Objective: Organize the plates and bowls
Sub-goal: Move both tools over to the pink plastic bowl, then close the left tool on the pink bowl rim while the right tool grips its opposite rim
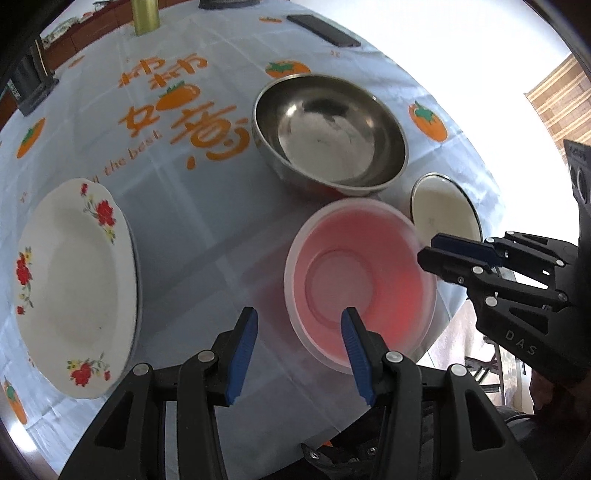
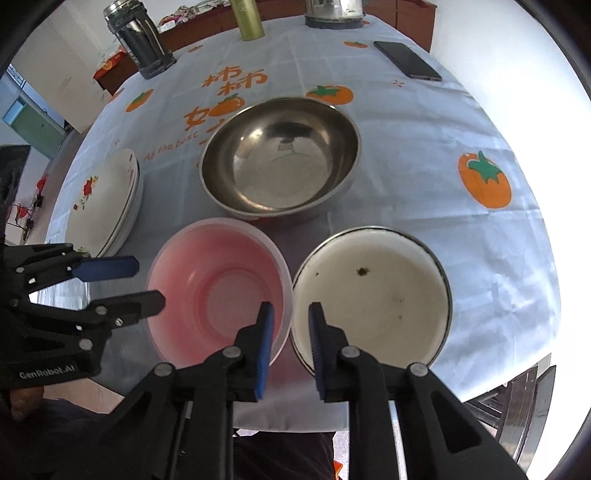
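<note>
Fingers of my right gripper (image 2: 290, 350) stand narrowly parted and empty between pink bowl (image 2: 218, 284) and white enamel bowl (image 2: 373, 291); my left gripper (image 1: 299, 354) gapes wide, empty, at the pink rim. Steel bowl (image 2: 280, 158) waits beyond on the worktop (image 2: 424, 147), probably for nesting.

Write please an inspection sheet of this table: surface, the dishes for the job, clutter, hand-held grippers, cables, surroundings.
Surface: round table under a pale tablecloth with orange fruit prints.
Job's things: steel bowl at centre; pink plastic bowl and white enamel bowl side by side in front of it, the white one speckled; stack of floral plates to the left.
Clutter: phone, dark jar, green bottle, kettle base at the far edge.
Grippers: left hand-held gripper open, one finger over the pink bowl; right hand-held gripper open above the two bowls' adjoining rims.
Cables: nothing seen.
Surroundings: chair beside the table.
</note>
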Tool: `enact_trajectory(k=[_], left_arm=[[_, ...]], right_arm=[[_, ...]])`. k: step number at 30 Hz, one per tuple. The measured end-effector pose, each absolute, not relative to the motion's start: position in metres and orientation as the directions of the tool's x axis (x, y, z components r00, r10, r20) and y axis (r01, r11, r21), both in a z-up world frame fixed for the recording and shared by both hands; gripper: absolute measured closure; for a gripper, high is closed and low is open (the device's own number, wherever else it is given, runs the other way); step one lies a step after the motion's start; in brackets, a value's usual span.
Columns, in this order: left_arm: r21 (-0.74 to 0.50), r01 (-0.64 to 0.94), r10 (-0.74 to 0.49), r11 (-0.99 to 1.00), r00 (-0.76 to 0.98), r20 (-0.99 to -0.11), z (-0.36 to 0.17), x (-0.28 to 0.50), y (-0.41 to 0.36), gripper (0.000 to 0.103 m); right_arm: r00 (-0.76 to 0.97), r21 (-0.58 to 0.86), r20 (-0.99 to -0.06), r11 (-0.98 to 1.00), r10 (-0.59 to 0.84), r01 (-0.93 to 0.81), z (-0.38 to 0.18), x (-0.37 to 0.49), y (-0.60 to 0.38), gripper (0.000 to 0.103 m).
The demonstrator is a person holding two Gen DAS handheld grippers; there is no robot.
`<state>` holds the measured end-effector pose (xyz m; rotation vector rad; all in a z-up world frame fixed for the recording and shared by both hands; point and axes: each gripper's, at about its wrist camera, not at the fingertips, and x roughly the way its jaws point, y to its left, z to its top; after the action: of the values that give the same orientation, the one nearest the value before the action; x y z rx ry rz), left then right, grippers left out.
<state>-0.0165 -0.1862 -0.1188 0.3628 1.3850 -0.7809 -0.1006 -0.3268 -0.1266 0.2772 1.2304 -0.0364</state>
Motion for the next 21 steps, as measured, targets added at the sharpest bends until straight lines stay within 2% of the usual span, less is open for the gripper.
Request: enact_trajectory(k=[1,3,8,13,17,19,21], left_arm=[[-0.213,0.676,-0.277,0.705,-0.015,-0.961,-0.12,-0.016,-0.186,0.058],[-0.231,0.673,-0.281,0.702,-0.036,-0.959,-0.123,-0.017,-0.187,0.078],[-0.242,0.67,-0.276,0.702,-0.057,-0.96,-0.128,-0.018,-0.189,0.095],[-0.218,0.7,-0.288,0.68,-0.019,-0.958,-0.118,-0.022,-0.193,0.096],[-0.246,0.675,-0.288,0.696,-0.051,-0.956,-0.126,-0.018,-0.189,0.096],[-0.258,0.663,-0.293,0.703,-0.06,-0.954,-0.127,-0.016,-0.188,0.095],[-0.26,0.66,-0.277,0.705,-0.081,-0.958,-0.133,-0.016,-0.188,0.09]], right_arm=[[0.336,0.188,-0.934,0.967,0.122,0.172,-0.127,-0.1,-0.326,0.087],[0.329,0.185,-0.936,0.969,0.124,0.161,-0.129,-0.098,-0.324,0.091],[0.322,0.185,-0.938,0.97,0.127,0.155,-0.131,-0.099,-0.323,0.095],[0.322,0.192,-0.937,0.97,0.136,0.151,-0.13,-0.099,-0.322,0.095],[0.318,0.197,-0.938,0.968,0.14,0.156,-0.131,-0.098,-0.323,0.095],[0.322,0.2,-0.936,0.968,0.143,0.151,-0.13,-0.098,-0.322,0.095],[0.323,0.2,-0.936,0.969,0.144,0.148,-0.13,-0.097,-0.321,0.095]])
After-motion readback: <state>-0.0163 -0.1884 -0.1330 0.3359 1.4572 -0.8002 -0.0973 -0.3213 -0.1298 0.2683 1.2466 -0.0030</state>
